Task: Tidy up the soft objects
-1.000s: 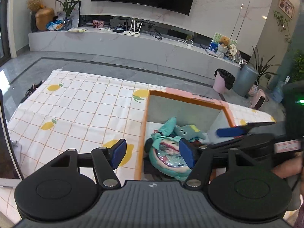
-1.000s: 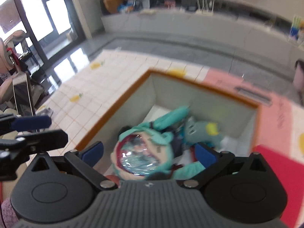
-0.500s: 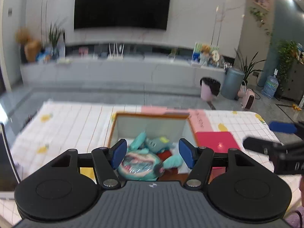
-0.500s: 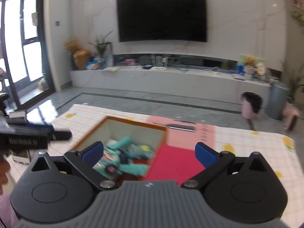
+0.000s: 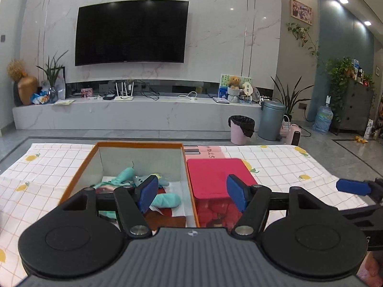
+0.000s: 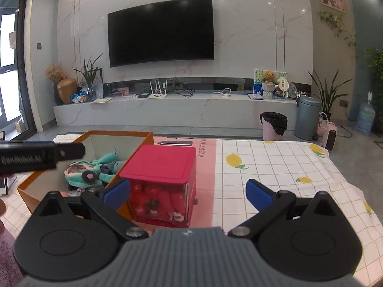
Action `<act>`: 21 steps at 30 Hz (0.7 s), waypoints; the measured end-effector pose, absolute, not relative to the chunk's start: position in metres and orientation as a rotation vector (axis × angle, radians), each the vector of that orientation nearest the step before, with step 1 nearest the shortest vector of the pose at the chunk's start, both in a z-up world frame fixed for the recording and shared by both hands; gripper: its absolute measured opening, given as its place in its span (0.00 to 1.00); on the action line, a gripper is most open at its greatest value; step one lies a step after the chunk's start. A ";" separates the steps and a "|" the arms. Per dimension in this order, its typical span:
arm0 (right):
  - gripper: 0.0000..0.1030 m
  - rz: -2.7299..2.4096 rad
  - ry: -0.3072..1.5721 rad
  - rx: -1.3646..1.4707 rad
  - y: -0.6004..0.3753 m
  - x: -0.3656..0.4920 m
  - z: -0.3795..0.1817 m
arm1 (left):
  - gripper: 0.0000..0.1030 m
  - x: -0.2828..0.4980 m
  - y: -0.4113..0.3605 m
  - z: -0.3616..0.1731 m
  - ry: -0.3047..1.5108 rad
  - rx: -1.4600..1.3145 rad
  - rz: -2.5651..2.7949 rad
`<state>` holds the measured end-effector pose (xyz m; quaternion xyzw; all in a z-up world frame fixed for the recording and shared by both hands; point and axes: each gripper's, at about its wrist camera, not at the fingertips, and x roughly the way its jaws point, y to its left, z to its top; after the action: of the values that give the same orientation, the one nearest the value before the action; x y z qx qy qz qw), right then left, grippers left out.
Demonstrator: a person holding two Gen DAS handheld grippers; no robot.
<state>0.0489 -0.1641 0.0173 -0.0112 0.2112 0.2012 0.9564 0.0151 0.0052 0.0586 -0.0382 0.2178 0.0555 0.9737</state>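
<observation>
Over the lemon-print table (image 5: 275, 165), I hold my left gripper (image 5: 192, 193) with its fingers spread and opening wider, nothing between them. My right gripper (image 6: 188, 191) hangs just as empty and wide apart, near the red box (image 6: 165, 165). Teal plush toys (image 5: 153, 191) lie inside the orange-rimmed cardboard box (image 5: 141, 144), which stands touching the red box's left side; a black TV hangs on the far wall.
</observation>
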 end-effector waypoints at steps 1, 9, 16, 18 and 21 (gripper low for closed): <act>0.98 0.409 0.428 -0.025 -0.165 0.049 0.013 | 0.75 0.014 0.002 0.056 0.442 -0.077 0.113; 0.98 0.471 0.380 -0.125 -0.158 0.035 -0.002 | 0.75 0.003 -0.011 0.044 0.409 -0.012 0.139; 0.98 0.482 0.401 -0.087 -0.162 0.038 -0.008 | 0.75 0.000 -0.014 0.039 0.421 0.013 0.142; 0.98 0.486 0.410 -0.051 -0.166 0.038 -0.008 | 0.75 0.000 -0.016 0.038 0.419 0.020 0.148; 0.98 0.502 0.435 -0.003 -0.170 0.041 -0.008 | 0.75 -0.001 -0.016 0.038 0.417 0.011 0.143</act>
<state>0.0411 -0.1701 -0.0083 -0.0015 0.2136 0.2464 0.9453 -0.0007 -0.0163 0.0380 0.0054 0.2066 0.0710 0.9758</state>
